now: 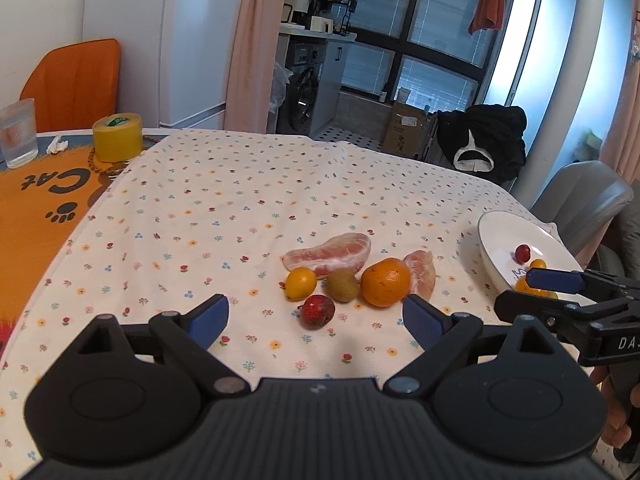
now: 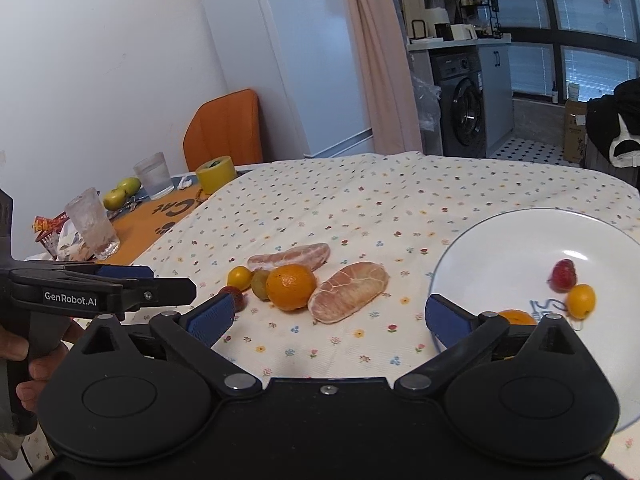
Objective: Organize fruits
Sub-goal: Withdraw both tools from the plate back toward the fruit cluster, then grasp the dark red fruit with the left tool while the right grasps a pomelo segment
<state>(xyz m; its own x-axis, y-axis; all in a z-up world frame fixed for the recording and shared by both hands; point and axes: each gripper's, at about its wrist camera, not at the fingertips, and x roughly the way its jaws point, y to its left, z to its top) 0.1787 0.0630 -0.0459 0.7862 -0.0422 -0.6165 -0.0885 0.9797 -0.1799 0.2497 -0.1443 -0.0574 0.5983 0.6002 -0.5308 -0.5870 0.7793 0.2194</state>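
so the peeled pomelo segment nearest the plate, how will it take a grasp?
The peeled pomelo segment shows bare membrane with no rind, so it is probably soft and may bruise or tear under a firm squeeze. It lies flat and elongated on the cloth, so it is unlikely to roll. Its curved, tapering ends suggest a mid-body grip by the open right gripper.

Bare tablecloth (image 1: 224, 216) around the clustered fruit (image 1: 344, 276); plate (image 2: 520, 232) flanks right.

Ahead of the left gripper (image 1: 316, 318) on the cloth: two pomelo segments (image 1: 326, 256), one orange (image 1: 386, 282), one small yellow fruit (image 1: 301, 282), one green-brown fruit (image 1: 342, 286), one red fruit (image 1: 317, 311). On the plate (image 2: 520, 232) by the right gripper (image 2: 330, 318): three fruits. Beyond: two glasses (image 2: 154, 175), two green apples (image 2: 129, 186).
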